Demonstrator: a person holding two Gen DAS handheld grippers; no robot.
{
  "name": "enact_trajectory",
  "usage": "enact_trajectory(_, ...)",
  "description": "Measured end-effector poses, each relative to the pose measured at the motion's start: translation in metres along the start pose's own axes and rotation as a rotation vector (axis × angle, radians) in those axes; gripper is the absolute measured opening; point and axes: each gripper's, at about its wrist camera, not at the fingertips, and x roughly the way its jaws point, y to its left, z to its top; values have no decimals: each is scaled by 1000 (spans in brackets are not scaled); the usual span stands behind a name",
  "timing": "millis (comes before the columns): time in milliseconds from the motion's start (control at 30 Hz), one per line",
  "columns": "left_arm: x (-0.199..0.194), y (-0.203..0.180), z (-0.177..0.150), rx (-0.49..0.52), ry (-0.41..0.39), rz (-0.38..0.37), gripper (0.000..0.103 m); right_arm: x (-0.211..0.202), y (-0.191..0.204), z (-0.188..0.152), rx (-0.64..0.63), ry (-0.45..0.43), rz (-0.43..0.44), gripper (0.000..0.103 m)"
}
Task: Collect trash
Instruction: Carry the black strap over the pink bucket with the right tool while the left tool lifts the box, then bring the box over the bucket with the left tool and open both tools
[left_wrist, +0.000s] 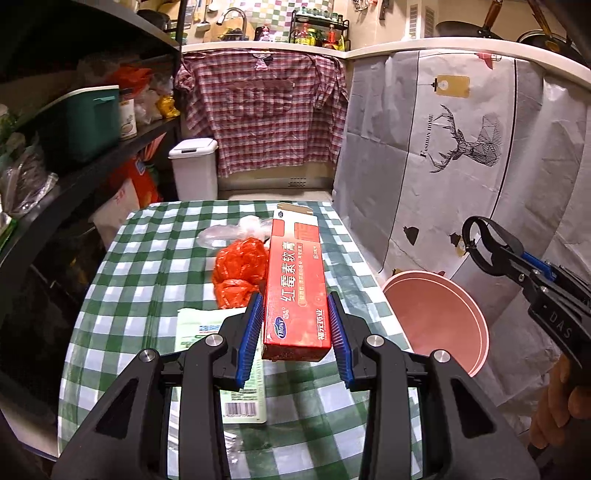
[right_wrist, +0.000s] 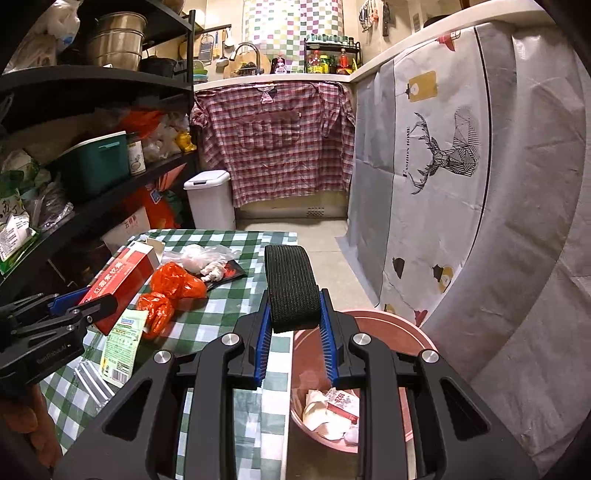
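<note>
Left tool (left_wrist: 295, 325) clamps red box (left_wrist: 295, 280); right tool (right_wrist: 295, 325) clamps black strap (right_wrist: 291, 288).

A green-and-white checked tabletop (left_wrist: 155, 266) fills the foreground. Behind it a white lidded bin (left_wrist: 194, 168) stands on the floor beside a black shelf rack (right_wrist: 92, 79). On the rack sit a teal box with a white lid (right_wrist: 98, 162), a jar (right_wrist: 135, 153) just beside it, steel pots (right_wrist: 116, 40) on the upper shelf and assorted bags. A red plaid shirt (left_wrist: 258, 110) hangs below the far counter, which carries a faucet (right_wrist: 246, 50) and a rack of bottles (right_wrist: 330, 59). A grey cloth printed with a deer (left_wrist: 469, 144) drapes the counter at right
</note>
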Motion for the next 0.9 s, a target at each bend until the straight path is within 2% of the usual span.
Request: enact_trajectory(900,26,-49,3,31,18,-46,35,-1,-48,-6,37,7,-48,25)
